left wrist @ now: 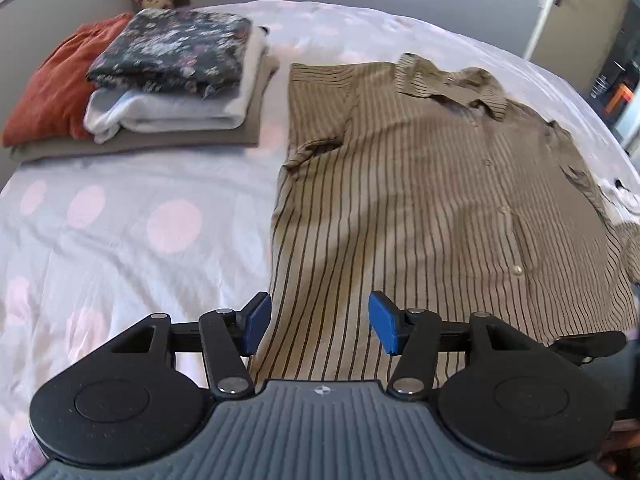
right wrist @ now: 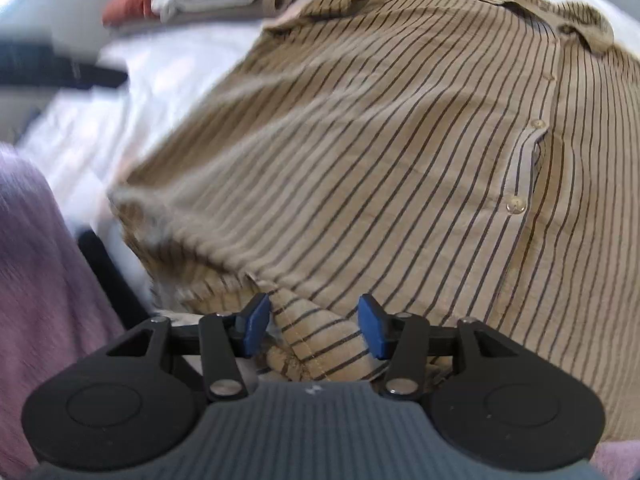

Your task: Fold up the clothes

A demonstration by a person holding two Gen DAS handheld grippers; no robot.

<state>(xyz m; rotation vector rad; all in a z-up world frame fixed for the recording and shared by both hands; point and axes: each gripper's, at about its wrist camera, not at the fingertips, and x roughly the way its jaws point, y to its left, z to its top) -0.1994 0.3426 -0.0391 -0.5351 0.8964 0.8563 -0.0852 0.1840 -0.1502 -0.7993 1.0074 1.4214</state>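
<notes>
A tan shirt [left wrist: 420, 184] with dark stripes lies spread on the bed, buttons up and collar at the far end. My left gripper [left wrist: 320, 322] hovers open over the shirt's near left edge, with nothing between its blue pads [left wrist: 256, 322]. In the right wrist view the shirt [right wrist: 380, 140] fills the frame, and its near hem is bunched into a fold [right wrist: 320, 340]. My right gripper [right wrist: 314, 328] stands open around that fold, which lies loosely between the pads [right wrist: 374, 328].
A stack of folded clothes [left wrist: 168, 76] sits on the far left of the polka-dot bedsheet [left wrist: 120, 232], with an orange garment [left wrist: 52, 88] beside it. A door [left wrist: 560, 8] stands at the far right. Purple fabric [right wrist: 36, 272] fills the right wrist view's left edge.
</notes>
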